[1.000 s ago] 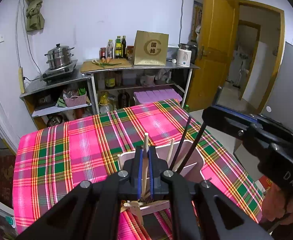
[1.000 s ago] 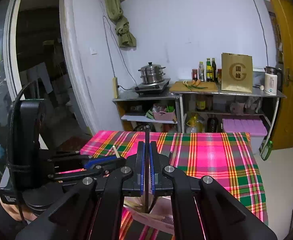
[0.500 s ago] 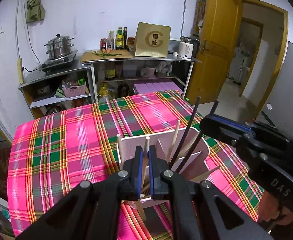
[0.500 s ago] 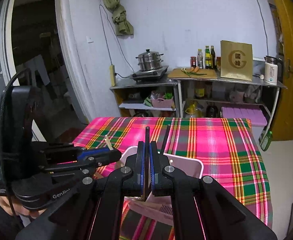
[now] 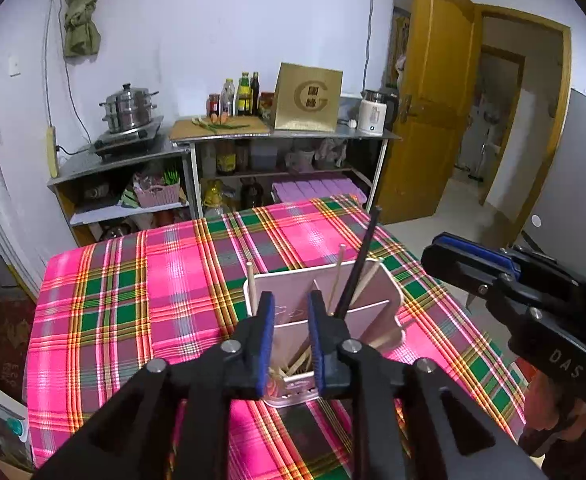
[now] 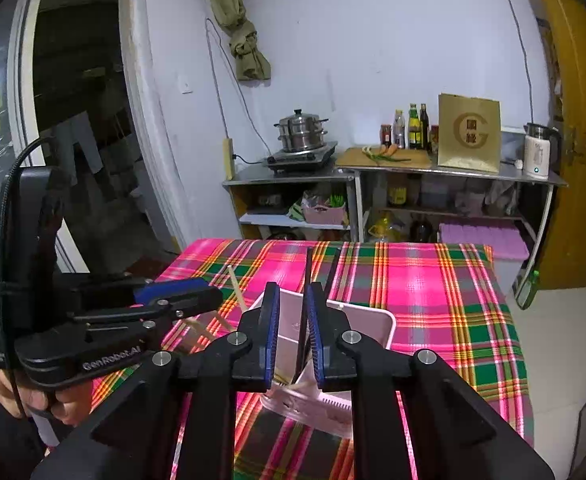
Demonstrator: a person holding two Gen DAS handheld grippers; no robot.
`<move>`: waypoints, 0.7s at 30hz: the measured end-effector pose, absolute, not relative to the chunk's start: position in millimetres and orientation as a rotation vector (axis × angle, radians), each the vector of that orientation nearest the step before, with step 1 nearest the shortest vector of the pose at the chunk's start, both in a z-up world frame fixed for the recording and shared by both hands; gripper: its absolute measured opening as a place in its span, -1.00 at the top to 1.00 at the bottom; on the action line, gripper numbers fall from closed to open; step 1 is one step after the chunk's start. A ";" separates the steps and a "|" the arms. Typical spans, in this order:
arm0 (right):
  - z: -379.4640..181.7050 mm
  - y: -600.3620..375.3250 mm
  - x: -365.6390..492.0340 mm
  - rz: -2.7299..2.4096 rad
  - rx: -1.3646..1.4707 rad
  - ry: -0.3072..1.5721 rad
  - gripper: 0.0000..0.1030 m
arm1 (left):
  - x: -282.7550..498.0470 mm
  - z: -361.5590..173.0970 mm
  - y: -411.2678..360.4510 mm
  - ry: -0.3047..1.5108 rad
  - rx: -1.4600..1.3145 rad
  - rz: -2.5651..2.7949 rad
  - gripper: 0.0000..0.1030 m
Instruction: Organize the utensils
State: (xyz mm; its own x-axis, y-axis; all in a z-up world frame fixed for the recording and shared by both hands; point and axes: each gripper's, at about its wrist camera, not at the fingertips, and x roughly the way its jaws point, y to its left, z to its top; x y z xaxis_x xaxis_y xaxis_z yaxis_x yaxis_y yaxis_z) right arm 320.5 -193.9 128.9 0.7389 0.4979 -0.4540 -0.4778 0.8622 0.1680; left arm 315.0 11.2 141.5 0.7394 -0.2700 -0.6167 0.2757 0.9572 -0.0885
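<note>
A pale pink utensil holder (image 5: 325, 280) stands on the plaid tablecloth (image 5: 133, 300), just past my left gripper (image 5: 291, 304). The left jaws are opening with nothing between the pads. Several wooden chopsticks (image 5: 338, 268) lean in the holder, and a black chopstick (image 5: 361, 256) stands in its right compartment. In the right wrist view, my right gripper (image 6: 292, 308) hovers over the same holder (image 6: 373, 320). Its jaws are opening and a black chopstick (image 6: 307, 272) stands loose between them, close to the right pad. Each gripper shows from the side in the other's view: right (image 5: 469, 256), left (image 6: 181, 292).
Metal shelves (image 5: 221, 140) along the far wall carry a steamer pot (image 5: 129, 106), bottles, a gold box (image 5: 307, 98) and a kettle. A yellow door (image 5: 433, 100) stands open at the right. A hand (image 6: 49, 396) holds the left gripper near the table's left edge.
Both grippers went from shut on a chopstick to parted jaws. The wooden chopstick has dropped from the left pads into the holder; the black one stands free between the right pads.
</note>
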 end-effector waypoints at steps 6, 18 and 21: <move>134.2 -203.5 288.8 0.529 0.052 0.472 0.43 | 278.7 145.3 13.6 0.632 -0.002 -0.287 0.62; 106.7 -215.5 215.3 0.538 0.012 0.450 0.27 | 198.8 111.1 18.8 0.577 -0.052 -0.209 0.46; 94.1 -216.6 197.9 0.529 -0.012 0.446 0.26 | 179.9 97.3 19.1 0.570 -0.065 -0.180 0.46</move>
State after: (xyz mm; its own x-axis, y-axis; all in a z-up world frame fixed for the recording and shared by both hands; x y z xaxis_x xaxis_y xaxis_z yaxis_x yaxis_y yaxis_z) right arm 197.9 -216.6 94.1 0.7702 0.4852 -0.4139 -0.4903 0.8655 0.1022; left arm 179.9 19.1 97.3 0.8268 -0.1870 -0.5305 0.1511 0.9823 -0.1108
